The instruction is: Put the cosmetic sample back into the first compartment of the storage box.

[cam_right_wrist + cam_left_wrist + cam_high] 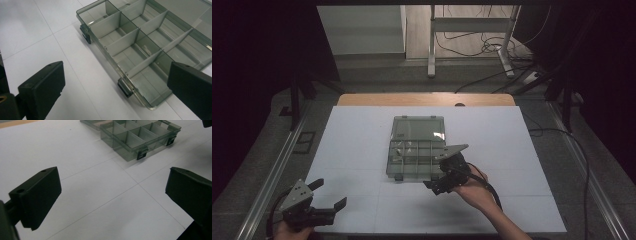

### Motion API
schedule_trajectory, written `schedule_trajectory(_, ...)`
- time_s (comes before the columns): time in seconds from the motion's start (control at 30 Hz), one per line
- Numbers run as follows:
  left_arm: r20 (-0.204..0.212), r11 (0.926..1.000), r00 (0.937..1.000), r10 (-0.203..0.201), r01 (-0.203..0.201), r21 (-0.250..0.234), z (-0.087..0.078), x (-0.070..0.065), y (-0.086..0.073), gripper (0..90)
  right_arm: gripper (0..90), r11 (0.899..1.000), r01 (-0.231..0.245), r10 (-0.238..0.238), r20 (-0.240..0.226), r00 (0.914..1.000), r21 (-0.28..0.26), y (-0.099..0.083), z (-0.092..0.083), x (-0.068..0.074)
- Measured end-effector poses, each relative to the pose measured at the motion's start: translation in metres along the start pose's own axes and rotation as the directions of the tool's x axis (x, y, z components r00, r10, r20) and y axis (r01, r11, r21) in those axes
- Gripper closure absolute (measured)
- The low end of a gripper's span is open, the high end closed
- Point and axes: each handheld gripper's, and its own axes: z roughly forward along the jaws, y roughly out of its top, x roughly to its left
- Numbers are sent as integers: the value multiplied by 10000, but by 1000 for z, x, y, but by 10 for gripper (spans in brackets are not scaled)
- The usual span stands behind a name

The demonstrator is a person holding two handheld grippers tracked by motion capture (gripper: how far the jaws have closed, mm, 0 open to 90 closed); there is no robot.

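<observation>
White sheeting covers the surface [362, 150], crossed by faint seams, in a dark room with cables [482, 45] on the floor beyond. Mid-surface lies the smoky plastic organiser box [412, 160], lid flat open. Right tool [446, 167], jaws wide, hovers at its near right corner; left tool [329, 195], also wide, holds nothing, well apart.

My left tool [326, 196] hangs wide-jawed over bare white counter [362, 135], well clear of the organiser box [417, 157]; nothing lies between it and the box's near wall. My right tool [447, 167] stands spread at the box's near right corner, one jaw over the compartments, one outside. The box's upright dividers [130, 37] and two black latches [124, 87] on its near wall block a low pass. Left and right of the box, open counter.
</observation>
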Motion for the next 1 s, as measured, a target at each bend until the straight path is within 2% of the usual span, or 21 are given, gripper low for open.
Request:
schedule_trajectory(0.67,81,9999,9999,-112,113,-76,-1,1,-1,8,19,9996,-252,257,359,9990,-132,-19,-17,-1)
schedule_trajectory(1.0,115,9999,9999,-87,88,-85,-1,1,-1,10,0,9966,-812,818,759,9937,-109,-32,-30,-5)
